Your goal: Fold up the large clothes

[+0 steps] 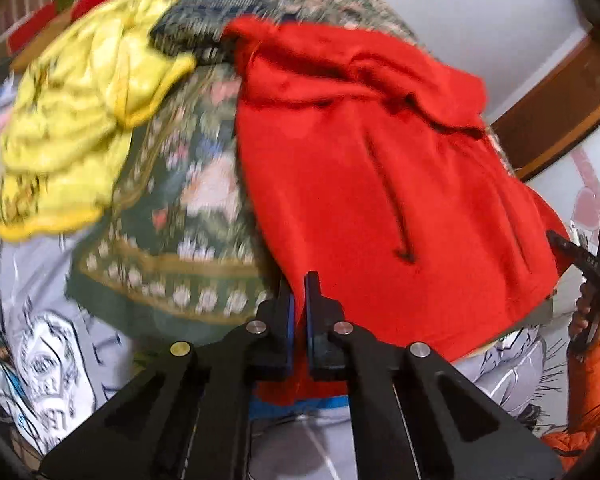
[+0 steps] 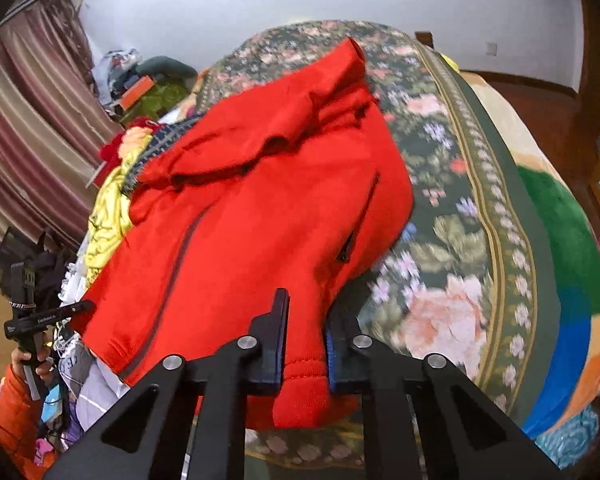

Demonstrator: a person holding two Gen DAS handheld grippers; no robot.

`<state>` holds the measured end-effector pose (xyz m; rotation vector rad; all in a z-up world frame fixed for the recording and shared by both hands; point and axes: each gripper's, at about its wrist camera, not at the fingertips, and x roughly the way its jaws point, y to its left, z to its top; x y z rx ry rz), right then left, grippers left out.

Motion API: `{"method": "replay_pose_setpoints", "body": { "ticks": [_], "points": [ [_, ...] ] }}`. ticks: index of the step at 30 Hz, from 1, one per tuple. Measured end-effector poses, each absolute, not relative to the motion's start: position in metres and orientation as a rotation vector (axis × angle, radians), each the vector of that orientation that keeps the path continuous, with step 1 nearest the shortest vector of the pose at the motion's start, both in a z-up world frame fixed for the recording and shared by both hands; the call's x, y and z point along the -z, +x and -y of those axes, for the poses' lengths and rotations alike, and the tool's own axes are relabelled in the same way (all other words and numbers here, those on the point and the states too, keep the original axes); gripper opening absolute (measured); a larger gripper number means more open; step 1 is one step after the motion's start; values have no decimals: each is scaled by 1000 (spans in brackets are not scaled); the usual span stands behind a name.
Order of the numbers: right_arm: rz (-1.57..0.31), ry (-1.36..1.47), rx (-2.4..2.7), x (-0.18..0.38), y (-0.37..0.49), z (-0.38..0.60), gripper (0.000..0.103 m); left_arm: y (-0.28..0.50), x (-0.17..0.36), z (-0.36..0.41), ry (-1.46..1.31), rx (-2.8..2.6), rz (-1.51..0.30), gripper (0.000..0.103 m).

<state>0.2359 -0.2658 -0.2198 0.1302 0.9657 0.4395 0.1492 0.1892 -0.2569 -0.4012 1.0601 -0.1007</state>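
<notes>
A red fleece jacket (image 1: 372,184) with a zip lies spread on a green floral blanket (image 1: 180,208) on a bed. My left gripper (image 1: 300,292) is shut on the jacket's lower edge, and red cloth shows between its blue pads. In the right wrist view the same jacket (image 2: 260,208) lies with its zip running up from the hem and a pocket zip on the right. My right gripper (image 2: 306,316) is shut on a ribbed red cuff or hem corner, which bulges out below its jaws.
A yellow garment (image 1: 80,120) and a dark patterned knit (image 1: 196,24) lie heaped left of the jacket. A comic-print sheet (image 1: 40,344) covers the near left. A striped curtain (image 2: 32,140) hangs at the left, and a rainbow blanket (image 2: 572,280) lies at the right. A hand in an orange sleeve (image 2: 16,408) holds a handle.
</notes>
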Motion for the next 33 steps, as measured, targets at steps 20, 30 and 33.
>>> {"method": "replay_pose_setpoints", "body": {
  "ticks": [20, 30, 33],
  "points": [
    [-711, 17, -433, 111, 411, 206, 8, 324, 139, -239, -354, -45, -716, 2],
    [-871, 48, -328, 181, 572, 185, 9, 460, 228, -266, -406, -166, -855, 2],
    [-923, 131, -365, 196, 584, 201, 9, 477, 272, -271, -442, -167, -948, 2]
  ]
}}
